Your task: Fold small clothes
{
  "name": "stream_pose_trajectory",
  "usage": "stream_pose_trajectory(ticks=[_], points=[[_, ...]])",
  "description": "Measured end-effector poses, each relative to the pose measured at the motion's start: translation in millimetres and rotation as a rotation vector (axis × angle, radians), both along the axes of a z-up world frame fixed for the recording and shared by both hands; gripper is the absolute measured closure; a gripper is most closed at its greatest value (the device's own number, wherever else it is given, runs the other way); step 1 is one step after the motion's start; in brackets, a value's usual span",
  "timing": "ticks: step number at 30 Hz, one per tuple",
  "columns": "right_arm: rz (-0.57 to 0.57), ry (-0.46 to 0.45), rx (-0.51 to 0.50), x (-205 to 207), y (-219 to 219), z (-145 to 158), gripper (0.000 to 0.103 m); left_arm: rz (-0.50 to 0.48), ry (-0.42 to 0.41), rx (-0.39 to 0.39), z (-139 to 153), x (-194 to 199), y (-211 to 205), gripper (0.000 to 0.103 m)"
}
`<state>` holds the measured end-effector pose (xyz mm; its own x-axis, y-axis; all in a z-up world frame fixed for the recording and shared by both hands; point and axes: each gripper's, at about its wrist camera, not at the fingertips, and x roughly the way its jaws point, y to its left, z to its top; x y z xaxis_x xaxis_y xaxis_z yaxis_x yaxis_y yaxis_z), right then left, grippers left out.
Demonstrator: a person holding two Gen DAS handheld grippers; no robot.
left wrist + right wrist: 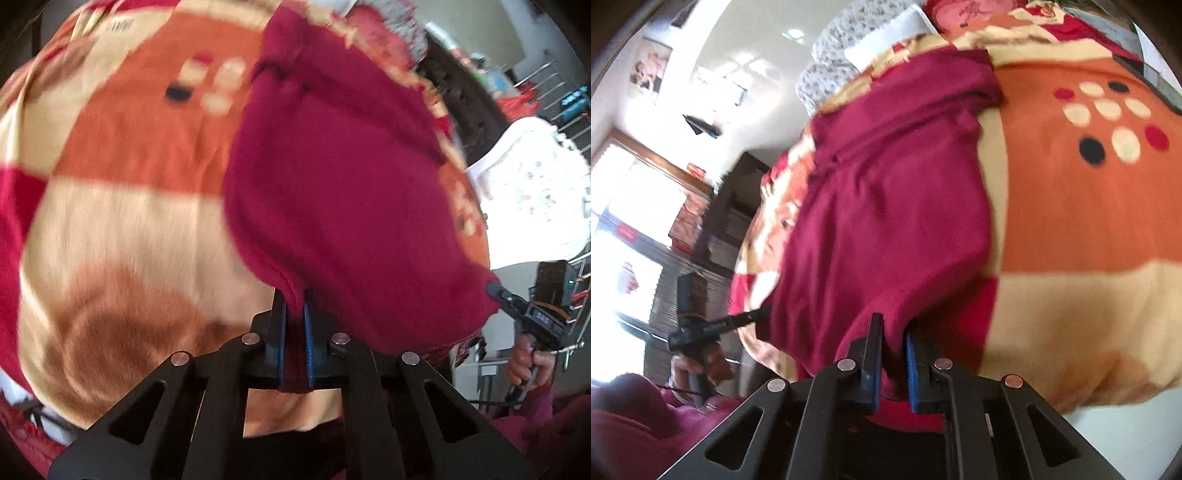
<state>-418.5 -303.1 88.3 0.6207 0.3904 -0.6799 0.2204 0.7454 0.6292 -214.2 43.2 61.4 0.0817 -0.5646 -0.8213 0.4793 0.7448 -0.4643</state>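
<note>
Over the patterned blanket (pixel 1071 221), the maroon garment (pixel 332 177) lies partly spread, each near corner pinched: left gripper (pixel 294 325) and right gripper (pixel 893 354) are both clamped on its edge, apparently so the hem lifts evenly for a fold.

daylight, bright | window (pixel 635 206) glare blown out | motion blur | fisheye edges dark

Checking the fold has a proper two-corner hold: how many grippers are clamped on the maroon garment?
2. The left gripper pinches the maroon garment at its near hem; the right gripper clamps another edge, also visible at the cloth's corner.
</note>
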Motion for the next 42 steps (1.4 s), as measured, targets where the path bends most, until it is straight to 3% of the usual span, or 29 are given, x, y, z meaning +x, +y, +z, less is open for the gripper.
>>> stream_pose_trajectory(ticks=[8, 19, 28, 35, 39, 42], points=[[-0.079, -0.153, -0.064, 64, -41, 44, 0.093, 0.04, -0.129, -0.125, 49, 58, -33, 0.096], [-0.137, -0.215, -0.129, 170, -110, 63, 0.093, 0.088, -0.287, -0.149, 82, 163, -104, 0.096], [-0.125, -0.155, -0.172, 256, -145, 47, 0.093, 0.169, -0.251, -0.098, 56, 240, -141, 0.096], [-0.15, -0.045, -0.253, 302, -153, 13, 0.093, 0.214, -0.221, -0.091, 38, 262, -153, 0.096], [-0.195, -0.008, -0.172, 309, -165, -9, 0.09, 0.206, -0.214, -0.074, 37, 266, -158, 0.093], [-0.215, -0.02, -0.14, 307, -174, -8, 0.087, 0.203, -0.202, -0.065, 41, 267, -157, 0.092]])
